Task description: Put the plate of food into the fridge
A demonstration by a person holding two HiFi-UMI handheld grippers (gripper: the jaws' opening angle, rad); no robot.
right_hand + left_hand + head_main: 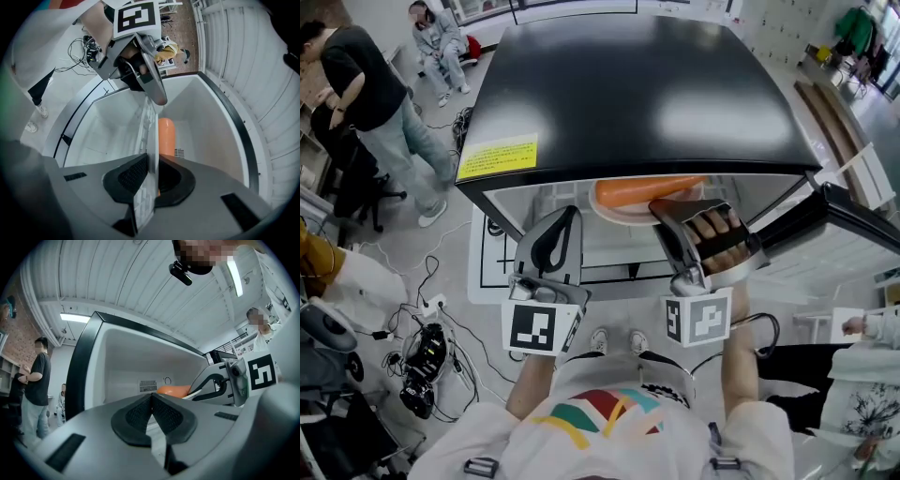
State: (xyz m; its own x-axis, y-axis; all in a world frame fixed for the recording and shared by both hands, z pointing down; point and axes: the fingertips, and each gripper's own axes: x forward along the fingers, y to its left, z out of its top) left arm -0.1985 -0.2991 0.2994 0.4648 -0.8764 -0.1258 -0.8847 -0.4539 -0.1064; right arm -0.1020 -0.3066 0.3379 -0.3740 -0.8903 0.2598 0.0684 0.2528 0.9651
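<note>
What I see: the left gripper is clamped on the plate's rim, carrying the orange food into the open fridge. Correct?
Wrong gripper. The right gripper is clamped on the plate's rim, carrying the orange food into the open fridge; the right gripper view shows it. The left gripper is shut, empty.

The fridge (637, 94) has a glossy black top that mirrors the ceiling lights. A matt yellow paper label (497, 156) is stuck near its edge. Its inner walls (206, 126) look like smooth white plastic. The left tongs (151, 398) and right tongs (151, 159) are matt grey plastic, and their black pads (136, 417) are finely ribbed, like rubber. The plate (151, 140) looks thin, white and smooth. The orange food (166, 136) on it has a smooth, faintly shiny skin. The marker cubes (534, 328) carry matt black-and-white print. The shirt (600, 431) is soft cloth.
</note>
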